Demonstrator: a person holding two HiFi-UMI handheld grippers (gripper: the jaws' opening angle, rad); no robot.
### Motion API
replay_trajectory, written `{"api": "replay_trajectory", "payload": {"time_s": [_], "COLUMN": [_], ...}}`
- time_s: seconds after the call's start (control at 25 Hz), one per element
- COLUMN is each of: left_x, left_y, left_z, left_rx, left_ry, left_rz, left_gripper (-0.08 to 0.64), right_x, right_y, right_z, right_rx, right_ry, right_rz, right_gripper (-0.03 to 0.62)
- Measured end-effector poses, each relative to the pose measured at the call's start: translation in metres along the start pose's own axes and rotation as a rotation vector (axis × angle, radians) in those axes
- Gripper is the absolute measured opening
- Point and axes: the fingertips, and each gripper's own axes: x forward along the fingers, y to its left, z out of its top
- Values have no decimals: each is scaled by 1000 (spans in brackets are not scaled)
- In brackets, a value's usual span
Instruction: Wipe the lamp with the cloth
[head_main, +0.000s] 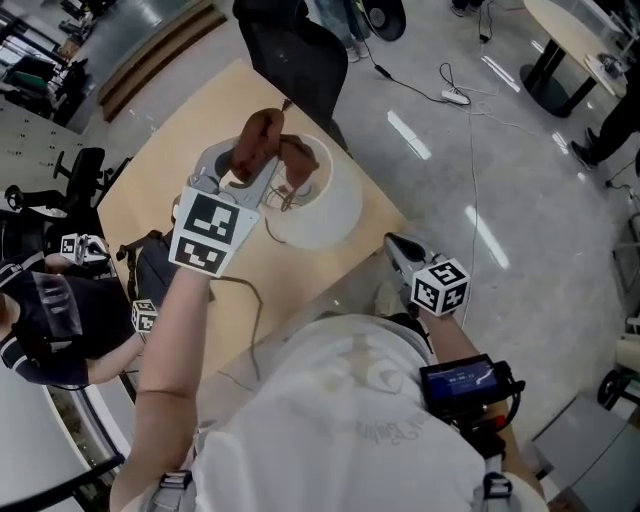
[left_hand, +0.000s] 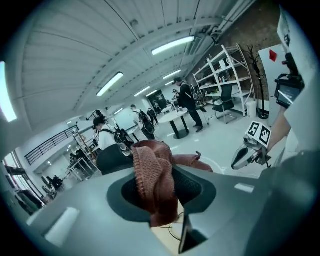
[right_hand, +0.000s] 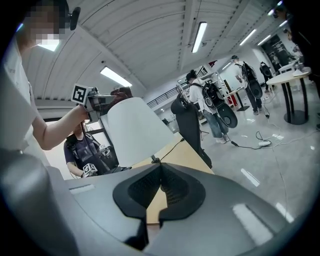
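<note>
Closest, at the bottom of the head view, is the person's white shirt (head_main: 350, 420). Just above it on the right is the right gripper (head_main: 398, 250). It is smooth grey plastic with a black and white checked cube on it. In the right gripper view its two dark, bumpy pads (right_hand: 172, 192) meet at their tips, so the right gripper (right_hand: 160, 172) is pinched closed with nothing in it.

Further up, left of the middle of the head view, is the left gripper (head_main: 255, 172). Its jaws are clamped on the cloth (head_main: 262, 138). The cloth is a brownish red, knitted and lumpy. In the left gripper view the cloth (left_hand: 155, 180) fills the gap between the jaws of the left gripper (left_hand: 161, 192), bunches up above them and hangs down below them.

The cloth sits over the open top of the lamp (head_main: 335, 208), in the middle of the head view. The lamp shade is white, smooth and round, wide at the bottom and narrow at the top. In the right gripper view the lamp (right_hand: 135, 130) stands past the closed jaws, well apart from them.

The lamp stands on a flat, light brown wooden table (head_main: 170, 170). A thin wire (head_main: 257, 305) curls across the table. Past the table, at the top, are a black chair (head_main: 290, 45) and a shiny grey floor (head_main: 480, 150).
</note>
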Motion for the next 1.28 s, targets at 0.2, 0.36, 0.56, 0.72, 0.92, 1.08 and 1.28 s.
{"api": "replay_trajectory", "payload": {"time_s": [0.2, 0.36, 0.56, 0.72, 0.92, 1.08, 1.28], "left_x": [12, 16, 24, 34, 30, 19, 35], "left_y": [-19, -34, -41, -42, -67, -86, -96], "left_z": [-16, -41, -61, -61, -56, -64, -47], "left_rx": [62, 78, 109, 37, -155, -165, -44], "left_ry": [164, 311, 484, 499, 492, 617, 761], "left_rz": [-87, -177, -283, -332, -618, -834, -969], "left_gripper": [121, 121, 124, 126, 123, 120, 120], "right_x": [2, 4, 7, 7, 7, 3, -4], "right_y": [-3, 0, 3, 0, -4, -13, -60], "right_z": [-1, -3, 2, 1, 2, 3, 15], "right_rx": [15, 22, 14, 24, 42, 51, 57], "right_ry": [-10, -18, -29, -35, -46, -48, -41], "right_rz": [10, 26, 43, 42, 27, 22, 24], "right_gripper": [12, 12, 12, 12, 12, 12, 12]}}
